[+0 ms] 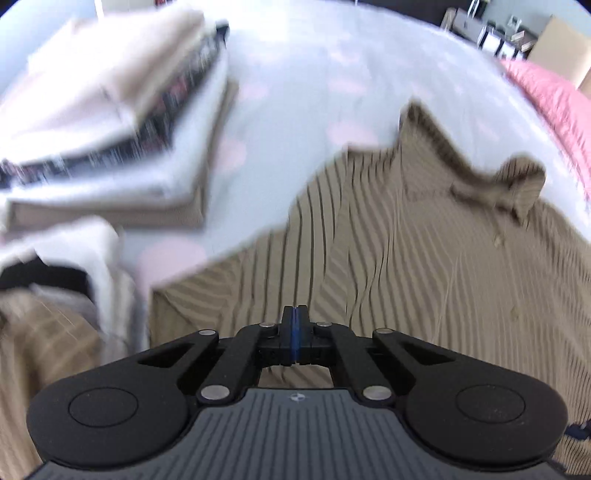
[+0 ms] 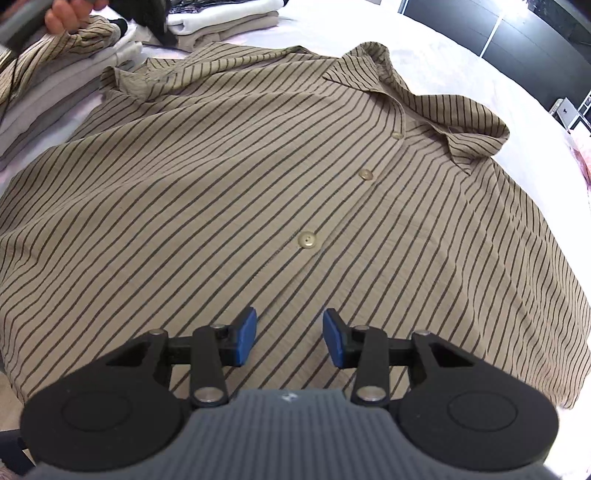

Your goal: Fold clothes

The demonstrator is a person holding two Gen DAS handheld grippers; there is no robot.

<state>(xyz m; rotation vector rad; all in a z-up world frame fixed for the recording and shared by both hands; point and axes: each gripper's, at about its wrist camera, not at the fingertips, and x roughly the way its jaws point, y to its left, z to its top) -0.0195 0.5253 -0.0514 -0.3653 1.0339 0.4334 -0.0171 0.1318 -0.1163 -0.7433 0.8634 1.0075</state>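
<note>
A tan shirt with dark stripes (image 2: 229, 177) lies spread on the white bed, buttons up and collar (image 2: 424, 96) at the far right. My right gripper (image 2: 289, 341) hovers open over the shirt's lower front, with nothing between its blue pads. In the left wrist view my left gripper (image 1: 294, 321) is shut at the shirt's (image 1: 424, 277) left shoulder side; creases run up from its tips, so it seems to pinch the cloth. In the right wrist view a hand (image 2: 66, 16) is at the top left, by the raised striped sleeve (image 2: 88, 35).
Stacks of folded clothes (image 1: 110, 122) stand at the left of the bed, close to the shirt's sleeve side. A pink cover (image 1: 554, 103) lies at the far right. White sheet (image 1: 314, 74) stretches beyond the collar. Boxes and dark furniture lie past the bed's edge.
</note>
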